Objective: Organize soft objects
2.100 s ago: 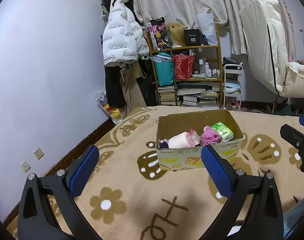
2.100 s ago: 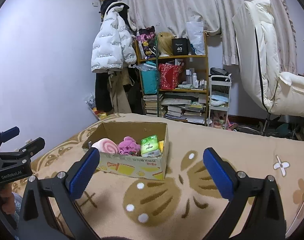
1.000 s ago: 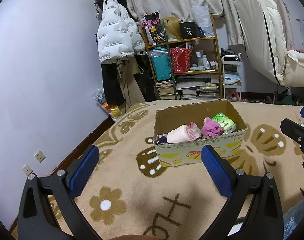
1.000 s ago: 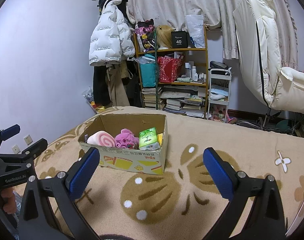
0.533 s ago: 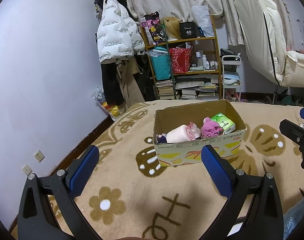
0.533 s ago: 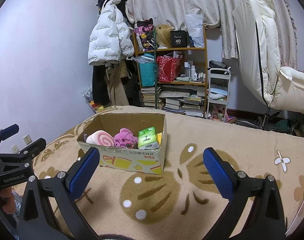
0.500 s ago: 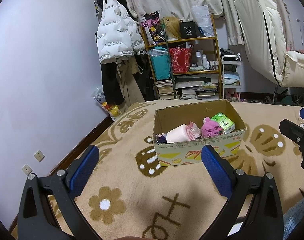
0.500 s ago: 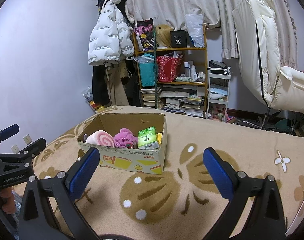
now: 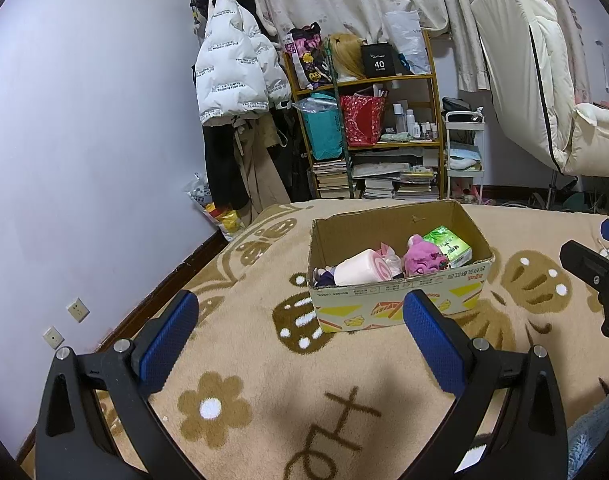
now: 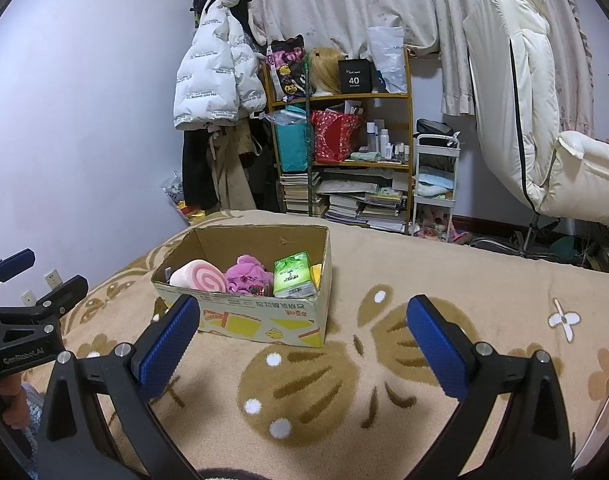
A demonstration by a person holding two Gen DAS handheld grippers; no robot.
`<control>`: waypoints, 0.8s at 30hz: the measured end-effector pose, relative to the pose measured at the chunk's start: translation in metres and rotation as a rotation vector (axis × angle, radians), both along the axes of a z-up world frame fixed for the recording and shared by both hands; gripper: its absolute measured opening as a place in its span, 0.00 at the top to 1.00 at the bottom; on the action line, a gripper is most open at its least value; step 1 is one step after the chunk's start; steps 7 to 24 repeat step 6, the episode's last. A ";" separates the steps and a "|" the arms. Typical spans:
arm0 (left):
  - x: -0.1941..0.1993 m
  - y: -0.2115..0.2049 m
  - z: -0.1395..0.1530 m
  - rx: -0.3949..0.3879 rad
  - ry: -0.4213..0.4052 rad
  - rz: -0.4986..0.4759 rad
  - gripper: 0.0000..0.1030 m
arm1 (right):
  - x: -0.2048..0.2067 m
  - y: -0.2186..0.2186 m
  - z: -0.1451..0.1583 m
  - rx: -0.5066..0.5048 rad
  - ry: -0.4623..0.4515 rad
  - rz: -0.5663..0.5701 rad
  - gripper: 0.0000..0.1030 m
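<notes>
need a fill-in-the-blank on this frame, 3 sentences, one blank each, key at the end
The pink plush toy lies inside the ____ box.
In the right wrist view, the green packet sits ____ of the plush toy.
Both the left hand-held gripper and the right hand-held gripper are ____ and hold nothing.
Missing words: cardboard; right; open

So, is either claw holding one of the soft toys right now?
No, the left claw and right claw both stand open and empty, short of the cardboard box.
</notes>
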State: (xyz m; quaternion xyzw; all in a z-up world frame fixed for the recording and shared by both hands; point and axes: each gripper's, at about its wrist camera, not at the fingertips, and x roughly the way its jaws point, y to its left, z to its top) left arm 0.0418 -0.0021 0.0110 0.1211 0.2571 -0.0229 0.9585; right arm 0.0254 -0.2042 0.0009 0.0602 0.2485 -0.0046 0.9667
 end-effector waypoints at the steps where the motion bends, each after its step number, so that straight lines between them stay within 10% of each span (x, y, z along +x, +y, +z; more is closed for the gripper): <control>1: 0.000 0.000 0.000 0.000 0.000 0.000 0.02 | 0.000 0.000 0.000 0.001 0.000 0.001 0.00; 24: 0.000 0.000 0.000 0.002 -0.001 0.000 0.02 | -0.002 -0.002 -0.003 0.002 -0.001 0.000 0.00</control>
